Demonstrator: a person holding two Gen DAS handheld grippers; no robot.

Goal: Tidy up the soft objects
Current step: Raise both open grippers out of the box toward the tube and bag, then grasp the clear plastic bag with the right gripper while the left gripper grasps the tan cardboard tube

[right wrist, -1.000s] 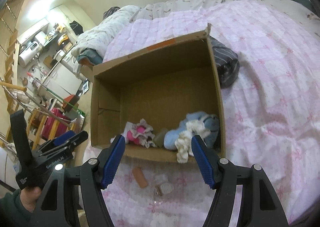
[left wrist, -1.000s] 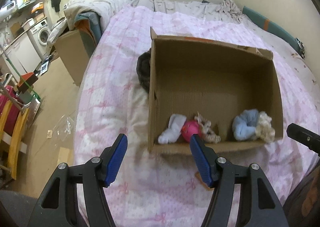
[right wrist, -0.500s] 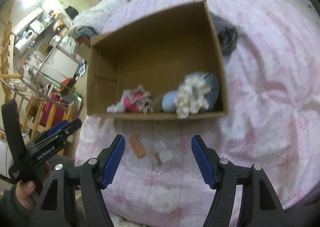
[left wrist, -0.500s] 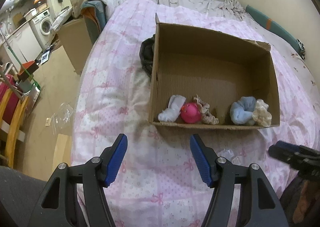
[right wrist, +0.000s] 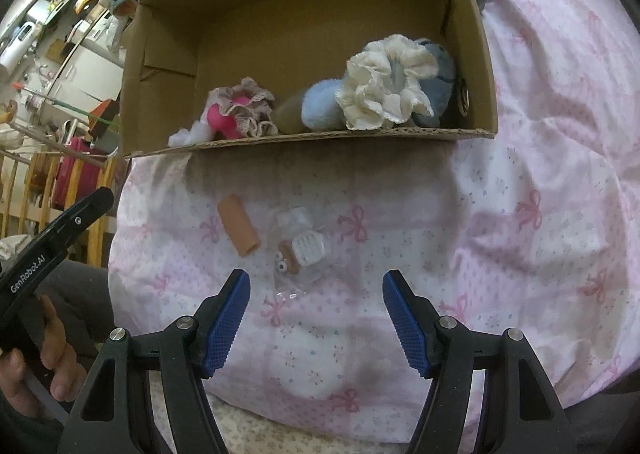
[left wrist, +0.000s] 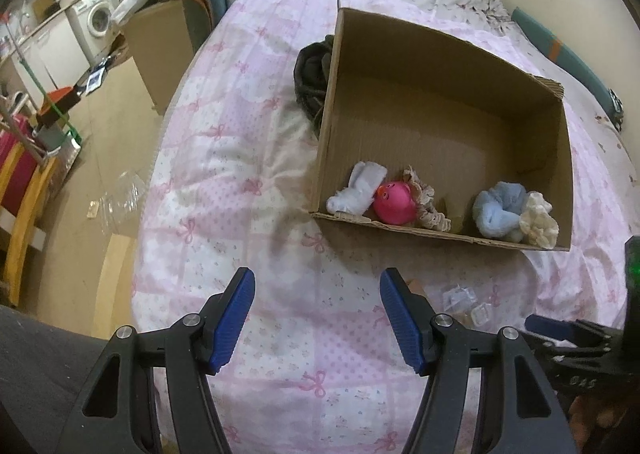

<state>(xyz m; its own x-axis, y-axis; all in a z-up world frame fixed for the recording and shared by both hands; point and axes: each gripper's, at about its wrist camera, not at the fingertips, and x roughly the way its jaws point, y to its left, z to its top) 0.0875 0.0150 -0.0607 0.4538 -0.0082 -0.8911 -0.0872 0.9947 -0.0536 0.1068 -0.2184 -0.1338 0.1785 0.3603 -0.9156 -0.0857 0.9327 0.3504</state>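
An open cardboard box [left wrist: 444, 114] [right wrist: 304, 6] lies on a pink quilted bed. Along its near wall sit a white sock [left wrist: 358, 188], a pink ball [left wrist: 396, 202] [right wrist: 222, 120], a lacy scrunchie [left wrist: 428, 206] [right wrist: 248, 110], a blue fluffy scrunchie [left wrist: 500, 210] [right wrist: 322, 108] and a cream scrunchie [left wrist: 538, 224] [right wrist: 386, 82]. In front of the box lie a tan tube [right wrist: 239, 230] and small items in clear wrap [right wrist: 302, 248]. My left gripper [left wrist: 318, 318] is open and empty over the quilt. My right gripper [right wrist: 316, 324] is open and empty just short of the wrapped items.
A dark garment [left wrist: 314, 74] lies behind the box's left wall. The bed edge drops to the floor on the left, with a cardboard box [left wrist: 160, 50], a washing machine [left wrist: 98, 24] and a red-and-yellow rack [left wrist: 20, 190] beyond. The wall lies behind the bed.
Both grippers have pulled back from the box toward the bed's near edge. The right one has tilted down, so the tube and wrapped items now lie close in front of it. Both stay open.
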